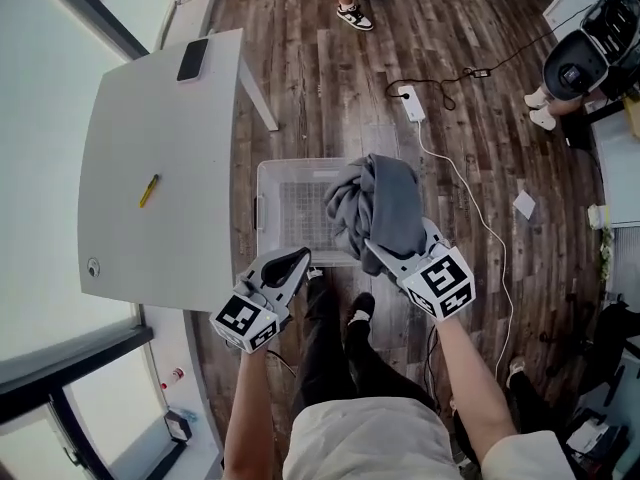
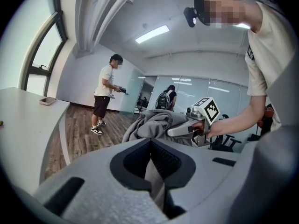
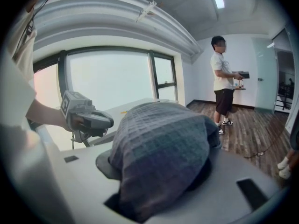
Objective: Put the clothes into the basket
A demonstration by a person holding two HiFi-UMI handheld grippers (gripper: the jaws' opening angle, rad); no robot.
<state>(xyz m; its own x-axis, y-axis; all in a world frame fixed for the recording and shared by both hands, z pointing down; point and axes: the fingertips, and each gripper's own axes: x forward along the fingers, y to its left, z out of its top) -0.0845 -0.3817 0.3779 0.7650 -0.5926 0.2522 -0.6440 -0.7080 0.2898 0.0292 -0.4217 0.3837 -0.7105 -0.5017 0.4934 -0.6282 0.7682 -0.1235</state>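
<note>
Item: grey clothes [image 1: 380,208], one bundle. Right gripper [image 1: 392,255] jaws are clamped on it; left gripper [image 1: 300,261] jaws appear to pinch a thin fold. Location: held above the floor basket [image 1: 266,208], not yet inside. Outstanding: lowering, release.

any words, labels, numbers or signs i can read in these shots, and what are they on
No text reads clearly in any view.
Left gripper cube: black-and-white square marker, no letters.
Right gripper cube: same kind of marker, no letters.
Shirt: dark print at its edge, too cropped to read.
Phone: dark, nothing legible.
</note>
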